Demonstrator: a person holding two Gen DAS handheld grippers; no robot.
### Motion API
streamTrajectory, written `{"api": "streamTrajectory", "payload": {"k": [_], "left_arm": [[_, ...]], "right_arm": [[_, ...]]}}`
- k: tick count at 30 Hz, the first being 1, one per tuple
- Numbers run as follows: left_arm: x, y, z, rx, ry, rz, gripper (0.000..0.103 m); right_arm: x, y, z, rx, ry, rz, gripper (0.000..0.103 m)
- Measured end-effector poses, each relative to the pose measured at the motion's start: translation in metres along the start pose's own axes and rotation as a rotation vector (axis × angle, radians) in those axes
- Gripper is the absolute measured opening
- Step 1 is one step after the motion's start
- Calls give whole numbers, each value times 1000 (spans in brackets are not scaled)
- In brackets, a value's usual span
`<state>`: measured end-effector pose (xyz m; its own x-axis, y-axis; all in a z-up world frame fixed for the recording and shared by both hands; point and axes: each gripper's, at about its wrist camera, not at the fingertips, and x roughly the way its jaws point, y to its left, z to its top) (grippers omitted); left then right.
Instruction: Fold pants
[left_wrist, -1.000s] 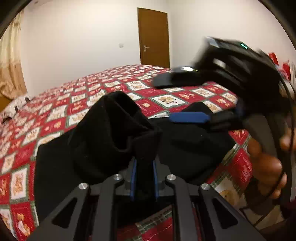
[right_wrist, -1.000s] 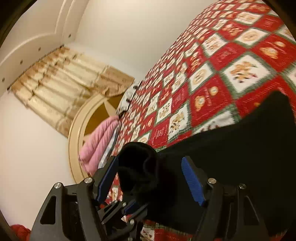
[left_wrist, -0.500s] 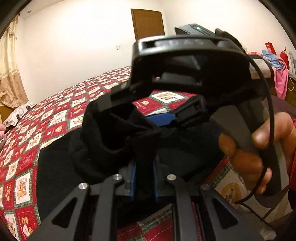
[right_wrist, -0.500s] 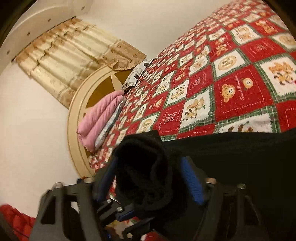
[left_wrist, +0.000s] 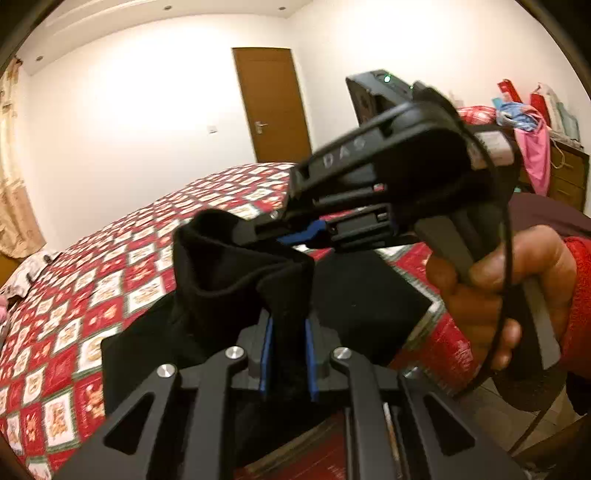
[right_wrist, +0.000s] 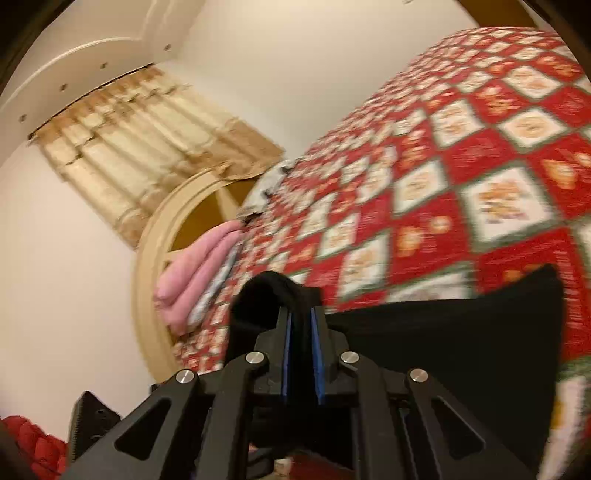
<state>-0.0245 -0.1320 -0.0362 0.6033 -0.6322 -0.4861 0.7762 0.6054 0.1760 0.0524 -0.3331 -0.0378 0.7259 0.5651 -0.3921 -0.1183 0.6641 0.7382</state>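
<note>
Here the left gripper (left_wrist: 287, 360) is clenched on a bunched edge of the black pants (left_wrist: 229, 266), and the right gripper (right_wrist: 303, 354) is likewise clenched on black cloth, apparently so that both lift one end for a fold. The rest of the pants lies on the bed (left_wrist: 122, 266) at its near edge. Raised letters on the right gripper's body read "DAS".

Black pants (left_wrist: 229, 280) lie on a bed quilt (left_wrist: 122, 258) checked in red, white and green. Blue-padded fingers (right_wrist: 287, 354); brown door (left_wrist: 273, 103); pink pillow (right_wrist: 199, 273); beige curtain (right_wrist: 147, 140).
</note>
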Motion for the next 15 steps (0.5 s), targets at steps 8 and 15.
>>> {"api": "streamTrajectory", "payload": {"k": [8, 15], "left_arm": [[26, -31, -7, 50, 48, -52, 16], [28, -35, -8, 61, 69, -51, 16]], "right_arm": [[-34, -37, -15, 109, -8, -61, 15], [-51, -23, -12, 72, -119, 24, 94]]}}
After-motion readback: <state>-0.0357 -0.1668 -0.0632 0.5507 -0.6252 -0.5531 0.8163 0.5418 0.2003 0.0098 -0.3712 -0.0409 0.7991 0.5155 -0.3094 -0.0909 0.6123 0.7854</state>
